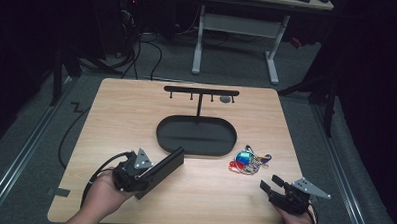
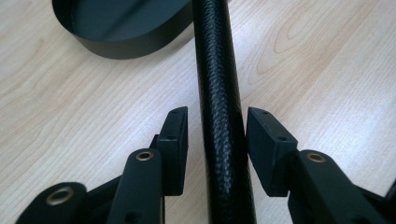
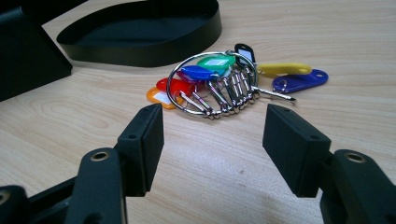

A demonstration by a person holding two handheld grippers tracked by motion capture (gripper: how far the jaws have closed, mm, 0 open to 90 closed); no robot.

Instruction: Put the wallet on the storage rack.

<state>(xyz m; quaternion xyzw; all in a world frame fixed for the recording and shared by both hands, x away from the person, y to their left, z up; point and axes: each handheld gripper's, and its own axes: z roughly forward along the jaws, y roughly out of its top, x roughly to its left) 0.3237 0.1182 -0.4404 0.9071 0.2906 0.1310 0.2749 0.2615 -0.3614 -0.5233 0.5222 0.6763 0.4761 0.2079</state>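
Black, pebble-textured material runs between the jaws of the left hand-held gripper (image 2: 217,135): a flat black case (image 1: 160,171) presented edge-on. In the left gripper view the right pad lies against the case edge, while a thin gap shows at the left pad. The high view shows the case angled up off the bench (image 1: 121,109), carried at the left hand-held gripper, so the grip is judged to be holding; whether both pads press firmly cannot be told.

Outward from there, the case points toward the black oval tray (image 1: 195,136), which sits mid-bench at the foot of a black T-shaped hanger stand (image 1: 200,92). The tray appears empty.

Right hand-held gripper (image 3: 212,128): released, jaws standing apart with nothing between them. It rests low at the near right of the bench, aimed at the key ring (image 3: 212,81), a steel ring with coloured plastic tags. The key ring lies on the bench just beside the right end of the tray, well short of the pads.

Progress, as judged:
1. Case picked up: done.
2. Case placement: not yet done.
3. Key ring: untouched; grasp and placement remain.
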